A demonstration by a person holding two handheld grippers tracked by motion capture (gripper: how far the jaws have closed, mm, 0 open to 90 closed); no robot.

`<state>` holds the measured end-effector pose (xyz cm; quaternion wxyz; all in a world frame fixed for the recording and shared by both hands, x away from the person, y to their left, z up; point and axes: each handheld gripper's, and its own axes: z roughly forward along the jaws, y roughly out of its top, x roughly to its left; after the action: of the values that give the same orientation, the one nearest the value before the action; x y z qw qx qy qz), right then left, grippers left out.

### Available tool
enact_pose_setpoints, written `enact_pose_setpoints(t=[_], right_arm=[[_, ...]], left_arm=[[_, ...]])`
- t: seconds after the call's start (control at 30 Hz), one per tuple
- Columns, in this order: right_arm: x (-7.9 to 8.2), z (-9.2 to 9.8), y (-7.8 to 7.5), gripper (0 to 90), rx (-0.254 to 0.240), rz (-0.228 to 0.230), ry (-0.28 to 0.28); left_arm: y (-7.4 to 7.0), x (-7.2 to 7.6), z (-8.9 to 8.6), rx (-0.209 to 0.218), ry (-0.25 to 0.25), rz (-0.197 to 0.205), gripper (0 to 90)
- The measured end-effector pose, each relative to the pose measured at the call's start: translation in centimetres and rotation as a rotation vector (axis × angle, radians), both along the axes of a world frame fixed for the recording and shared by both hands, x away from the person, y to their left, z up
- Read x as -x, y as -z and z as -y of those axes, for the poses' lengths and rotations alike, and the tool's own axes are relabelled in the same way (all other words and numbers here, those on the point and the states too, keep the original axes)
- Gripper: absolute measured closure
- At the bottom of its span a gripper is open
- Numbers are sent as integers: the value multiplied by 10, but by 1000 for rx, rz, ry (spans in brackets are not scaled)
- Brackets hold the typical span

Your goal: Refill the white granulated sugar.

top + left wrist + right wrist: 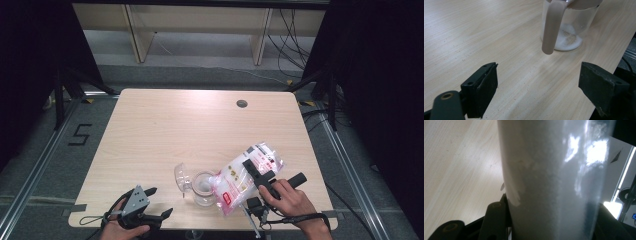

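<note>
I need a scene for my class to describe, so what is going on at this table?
A person is pouring white grains from a plastic bag into a clear glass jar near the table's front edge. The right tongs are shut on the bag, tilting its mouth over the jar, whose hinged lid stands open. The left tongs wait open nearby, holding nothing.
</note>
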<state>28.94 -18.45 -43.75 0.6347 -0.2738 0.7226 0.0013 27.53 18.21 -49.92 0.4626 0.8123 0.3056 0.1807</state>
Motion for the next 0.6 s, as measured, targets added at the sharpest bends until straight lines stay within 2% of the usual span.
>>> enact_pose_setpoints(t=[0.1,0.13,0.23,0.3,0.6], right_arm=[[0,1,0,563,-10,0,0],[-1,0,-1,563,6,10,-19],[-1,0,-1,564,5,9,-19],[0,1,1,565,-12,-2,2],[0,0,1,566,-10,-2,-4]], left_arm=[[0,0,0,4,-4,0,154],[0,0,0,7,-6,-2,154],[0,0,0,-1,0,1,154],[0,0,0,1,-2,-1,154],[-1,0,-1,-1,-4,1,154]])
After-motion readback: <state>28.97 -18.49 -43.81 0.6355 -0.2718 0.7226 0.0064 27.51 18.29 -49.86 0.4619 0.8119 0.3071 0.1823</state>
